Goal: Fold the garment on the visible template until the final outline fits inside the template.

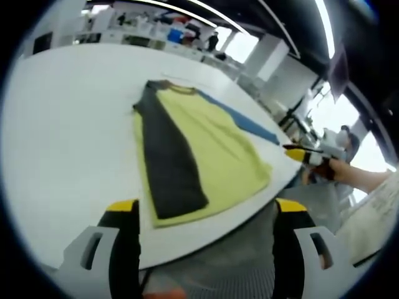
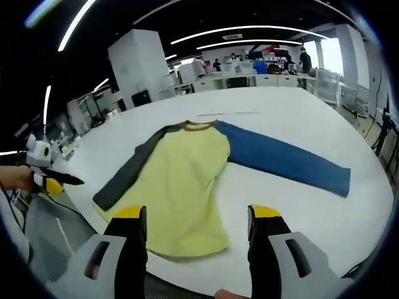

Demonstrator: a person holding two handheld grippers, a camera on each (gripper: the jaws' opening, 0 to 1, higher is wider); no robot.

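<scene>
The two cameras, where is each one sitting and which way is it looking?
Left gripper view: rides on the left gripper, whose jaws stand apart, looking across the white table along the shirt from its dark-sleeve side; the right gripper, held in a hand, shows at the right.
Right gripper view: rides on the right gripper, its jaws apart too, looking at the shirt's hem with the blue sleeve stretched right; the left gripper shows at the left.
Shared: shirt, table, office behind.
</scene>
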